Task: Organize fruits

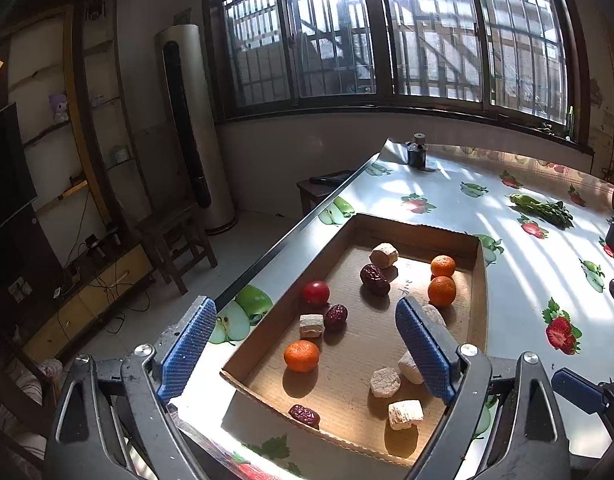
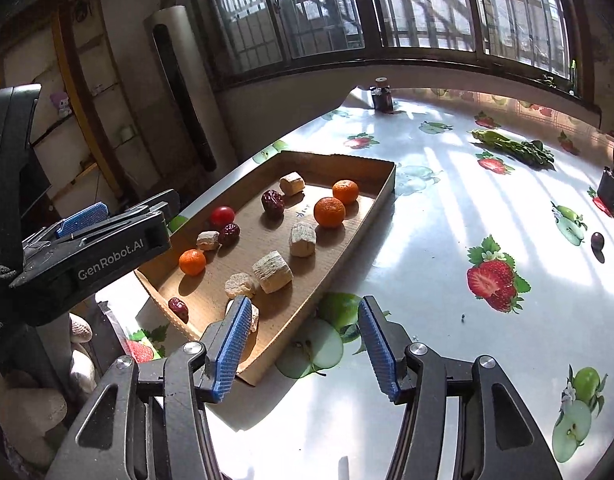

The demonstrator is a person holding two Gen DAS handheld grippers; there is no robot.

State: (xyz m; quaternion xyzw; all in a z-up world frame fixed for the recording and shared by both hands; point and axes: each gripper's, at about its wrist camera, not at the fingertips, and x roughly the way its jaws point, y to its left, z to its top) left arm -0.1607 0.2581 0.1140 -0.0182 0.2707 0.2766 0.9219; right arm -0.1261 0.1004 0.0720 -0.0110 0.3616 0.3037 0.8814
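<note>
On a sunlit fruit-print surface (image 2: 427, 280), both the left claw (image 1: 307, 344) and right claw (image 2: 303, 344) are hanging wide and empty over the cardboard tray (image 2: 381, 188) holding tangerines (image 2: 329, 211), risking nudging its wall.

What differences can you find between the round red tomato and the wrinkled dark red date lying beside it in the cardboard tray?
The round red tomato is smooth and glossy; the wrinkled dark red date is creased and dull. The tomato is bright red, the date a dark brownish red. The tomato is round and looks larger; the date looks smaller and more oval. Both lie loose on the floor of the cardboard tray, close together near its left wall.
</note>
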